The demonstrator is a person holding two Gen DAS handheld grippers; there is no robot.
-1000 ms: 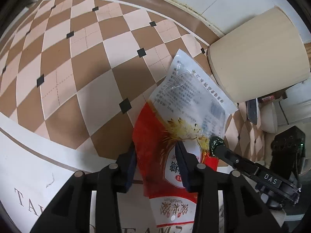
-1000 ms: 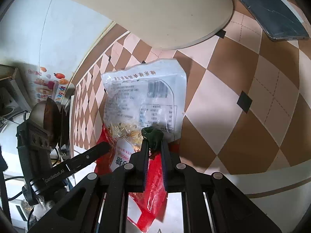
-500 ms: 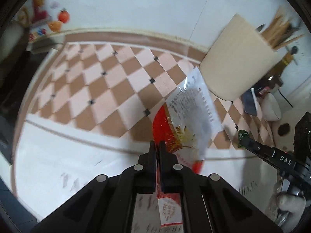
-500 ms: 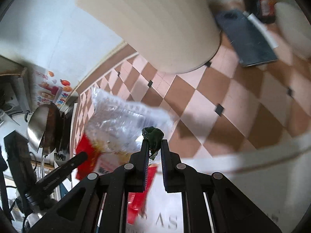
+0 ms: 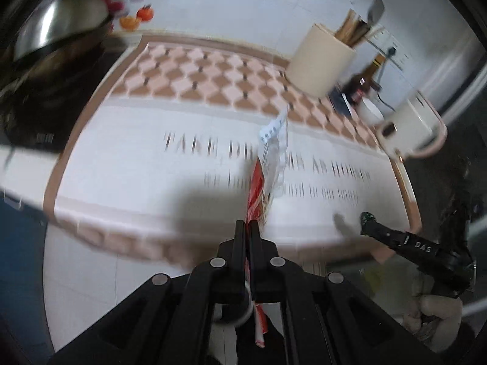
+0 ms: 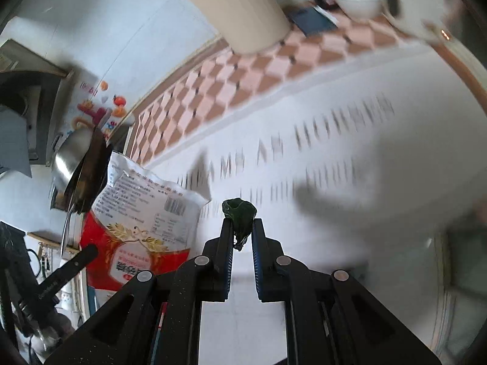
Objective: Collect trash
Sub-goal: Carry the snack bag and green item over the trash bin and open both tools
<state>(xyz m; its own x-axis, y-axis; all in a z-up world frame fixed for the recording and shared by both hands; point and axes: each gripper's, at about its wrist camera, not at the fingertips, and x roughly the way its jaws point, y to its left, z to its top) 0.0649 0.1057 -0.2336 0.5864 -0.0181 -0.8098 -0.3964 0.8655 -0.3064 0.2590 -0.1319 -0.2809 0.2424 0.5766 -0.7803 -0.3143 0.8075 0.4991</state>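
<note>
1. Left gripper (image 5: 249, 228) clamped on food bag (image 5: 268, 164), which hangs clear above the worktop (image 5: 121, 164)
2. Right gripper (image 6: 240, 228) pinches green scrap (image 6: 239, 213) at its fingertips
3. Risk: shallow pinch, scrap may drop; the bag's slick film could slip

My left gripper (image 5: 249, 234) is black and pinches a red and clear-white food bag (image 5: 268, 170) with a golden wheat print and dark text. My right gripper (image 6: 240, 228), black with blue pads (image 6: 227, 261), holds a dark green scrap (image 6: 239, 213). Ahead lies a white mat (image 5: 121, 167) with grey lettering, bordered in a pink and brown diamond check. Beyond it stands a cream utensil holder (image 5: 319, 60).
</note>
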